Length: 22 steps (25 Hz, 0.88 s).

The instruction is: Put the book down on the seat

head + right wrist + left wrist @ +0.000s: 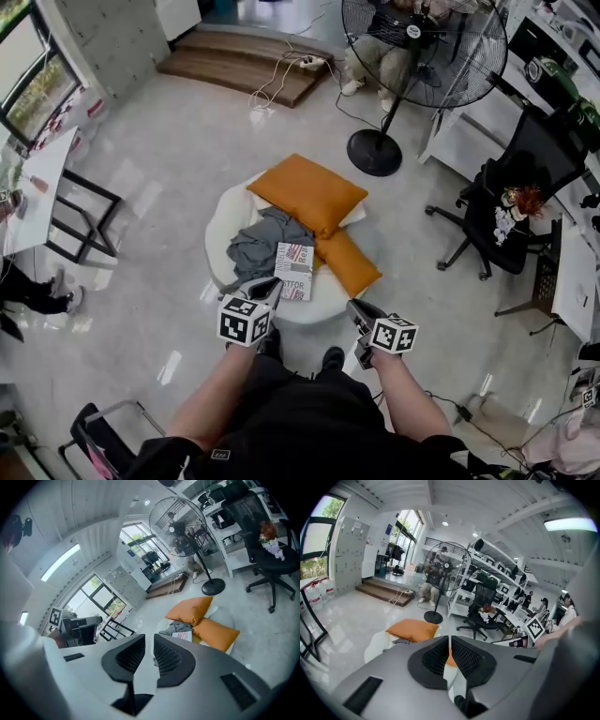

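The book (294,258) lies flat on the round white seat (220,230), its striped cover up, beside a crumpled grey cloth (258,246) and two orange cushions (307,193). It also shows small in the right gripper view, as the book (181,636) between the cloth and a cushion. My left gripper (272,287) hovers just short of the seat's near edge, jaws together and empty (449,644). My right gripper (354,310) hangs to the right of it, off the seat; its jaws (154,644) stand a narrow gap apart with nothing between them.
A standing fan (373,152) rises behind the seat. A black office chair (511,202) holding a small doll is at the right, by white desks. A black-framed table (84,220) stands at the left, a wooden step (244,66) with cables at the back.
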### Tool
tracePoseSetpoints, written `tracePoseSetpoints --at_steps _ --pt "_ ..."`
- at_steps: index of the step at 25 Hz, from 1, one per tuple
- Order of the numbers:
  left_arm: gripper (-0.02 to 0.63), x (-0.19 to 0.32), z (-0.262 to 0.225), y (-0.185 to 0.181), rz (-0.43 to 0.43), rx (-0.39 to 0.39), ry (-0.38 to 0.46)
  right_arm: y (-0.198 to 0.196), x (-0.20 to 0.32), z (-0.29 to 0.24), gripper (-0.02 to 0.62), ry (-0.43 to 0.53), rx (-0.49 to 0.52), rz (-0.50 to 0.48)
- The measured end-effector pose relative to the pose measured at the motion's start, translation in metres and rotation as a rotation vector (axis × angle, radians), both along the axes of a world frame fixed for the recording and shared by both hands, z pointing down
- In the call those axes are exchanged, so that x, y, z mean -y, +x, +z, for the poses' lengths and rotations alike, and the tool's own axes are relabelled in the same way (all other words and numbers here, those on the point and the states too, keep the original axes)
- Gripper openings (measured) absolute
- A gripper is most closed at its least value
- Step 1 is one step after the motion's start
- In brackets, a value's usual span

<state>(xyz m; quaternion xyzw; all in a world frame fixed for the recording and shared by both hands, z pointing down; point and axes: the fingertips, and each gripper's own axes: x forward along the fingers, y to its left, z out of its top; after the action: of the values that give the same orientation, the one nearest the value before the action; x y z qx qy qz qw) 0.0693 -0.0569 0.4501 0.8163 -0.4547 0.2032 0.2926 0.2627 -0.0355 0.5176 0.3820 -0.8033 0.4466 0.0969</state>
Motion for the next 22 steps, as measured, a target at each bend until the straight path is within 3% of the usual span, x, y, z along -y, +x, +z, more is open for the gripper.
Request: tracePoseSetpoints --at_steps 11,22 --pt "0.017 -0.038 -0.043 0.054 -0.104 0.052 0.099 0.102 -0.013 -0.053 0.067 0.189 -0.075 -0.087" --pt "0.017 -0.076 -0.058 0.074 -0.092 0.078 0.089 0.113 -0.05 -0.054 0.064 0.155 -0.045 -0.105"
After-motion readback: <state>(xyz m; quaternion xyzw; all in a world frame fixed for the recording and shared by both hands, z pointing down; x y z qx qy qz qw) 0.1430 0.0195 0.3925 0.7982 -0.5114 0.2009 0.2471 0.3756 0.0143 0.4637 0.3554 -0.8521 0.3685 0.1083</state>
